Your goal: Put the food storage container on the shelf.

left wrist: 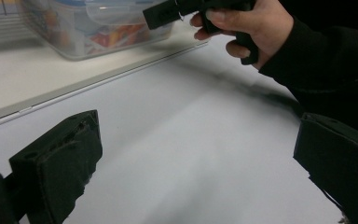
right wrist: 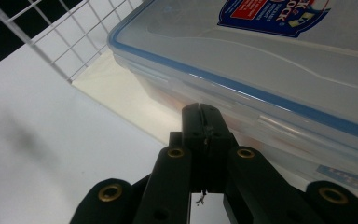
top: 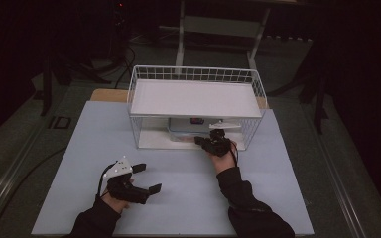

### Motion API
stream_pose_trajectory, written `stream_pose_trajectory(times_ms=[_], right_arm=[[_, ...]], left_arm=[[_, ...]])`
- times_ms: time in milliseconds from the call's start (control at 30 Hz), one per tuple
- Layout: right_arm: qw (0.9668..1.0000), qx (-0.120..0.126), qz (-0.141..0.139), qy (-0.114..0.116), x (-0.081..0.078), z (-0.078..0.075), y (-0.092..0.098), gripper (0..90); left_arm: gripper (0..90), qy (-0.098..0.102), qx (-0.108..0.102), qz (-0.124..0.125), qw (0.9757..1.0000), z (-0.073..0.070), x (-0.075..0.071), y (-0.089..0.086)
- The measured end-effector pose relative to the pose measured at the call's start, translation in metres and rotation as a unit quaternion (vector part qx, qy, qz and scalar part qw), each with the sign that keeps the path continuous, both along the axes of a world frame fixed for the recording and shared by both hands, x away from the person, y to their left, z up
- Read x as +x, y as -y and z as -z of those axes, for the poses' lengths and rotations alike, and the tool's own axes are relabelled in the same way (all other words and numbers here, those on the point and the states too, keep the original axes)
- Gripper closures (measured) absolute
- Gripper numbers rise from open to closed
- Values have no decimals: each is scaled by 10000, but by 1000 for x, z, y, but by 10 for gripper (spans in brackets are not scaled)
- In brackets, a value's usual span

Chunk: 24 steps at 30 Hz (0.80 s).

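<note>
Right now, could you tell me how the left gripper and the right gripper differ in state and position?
The left gripper has its jaws wide apart with nothing between them; the right gripper has its jaws pressed together. The left one rests over the bare table, while the right one points at the clear plastic box in the wire basket. Both are black and hand-held.

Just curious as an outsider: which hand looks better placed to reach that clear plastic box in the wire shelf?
Probably right: the right gripper, jaws shut, is at the clear blue-rimmed box; the open left gripper sits back on the table.
</note>
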State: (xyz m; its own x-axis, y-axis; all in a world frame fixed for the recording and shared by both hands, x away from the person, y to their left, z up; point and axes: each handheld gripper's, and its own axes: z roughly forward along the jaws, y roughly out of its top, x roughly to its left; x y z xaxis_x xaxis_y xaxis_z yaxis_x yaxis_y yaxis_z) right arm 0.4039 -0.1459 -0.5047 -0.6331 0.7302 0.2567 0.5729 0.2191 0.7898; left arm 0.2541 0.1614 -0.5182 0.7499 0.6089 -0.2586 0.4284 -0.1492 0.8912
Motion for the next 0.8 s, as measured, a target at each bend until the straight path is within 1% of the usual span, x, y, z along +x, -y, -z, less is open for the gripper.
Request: stream_pose_trajectory(times_ms=[133, 267, 333, 433, 500, 533, 600, 633, 700, 800], right_arm=[[10000, 24, 22, 45, 4, 0, 1, 900], [10000, -41, -3, 34, 5, -1, 1, 900], [9999, -105, -25, 64, 5, -2, 0, 900], [10000, -32, -7, -12, 4, -2, -1, 899], [9999, 35, -97, 31, 2, -2, -2, 890], [9999, 2, -142, 30, -1, -3, -3, 878], [9997, -46, -213, 131, -6, -4, -4, 834], [9997, -23, -227, 114, -8, -5, -5, 805], [9996, 12, -224, 164, -14, -4, -4, 706], [9991, -41, -309, 279, -23, -4, -5, 556]], left_arm=[[12, -39, -30, -13, 10000, 0, 0, -1], [12, -65, -50, -12, 10000, 0, 1, -1], [12, -70, -44, -4, 10000, 1, 0, 0], [12, -73, -40, 12, 10000, 0, 0, 0], [12, -67, -37, 9, 10000, 0, 0, 0], [13, -66, -28, 10, 10000, 0, 0, 0], [12, -63, -35, -14, 10000, 0, 0, 0], [12, -89, -60, -12, 9999, 0, 1, 0], [12, -79, -59, -18, 9999, 0, 1, 0], [12, -85, -62, -10, 9999, 0, 0, 0]])
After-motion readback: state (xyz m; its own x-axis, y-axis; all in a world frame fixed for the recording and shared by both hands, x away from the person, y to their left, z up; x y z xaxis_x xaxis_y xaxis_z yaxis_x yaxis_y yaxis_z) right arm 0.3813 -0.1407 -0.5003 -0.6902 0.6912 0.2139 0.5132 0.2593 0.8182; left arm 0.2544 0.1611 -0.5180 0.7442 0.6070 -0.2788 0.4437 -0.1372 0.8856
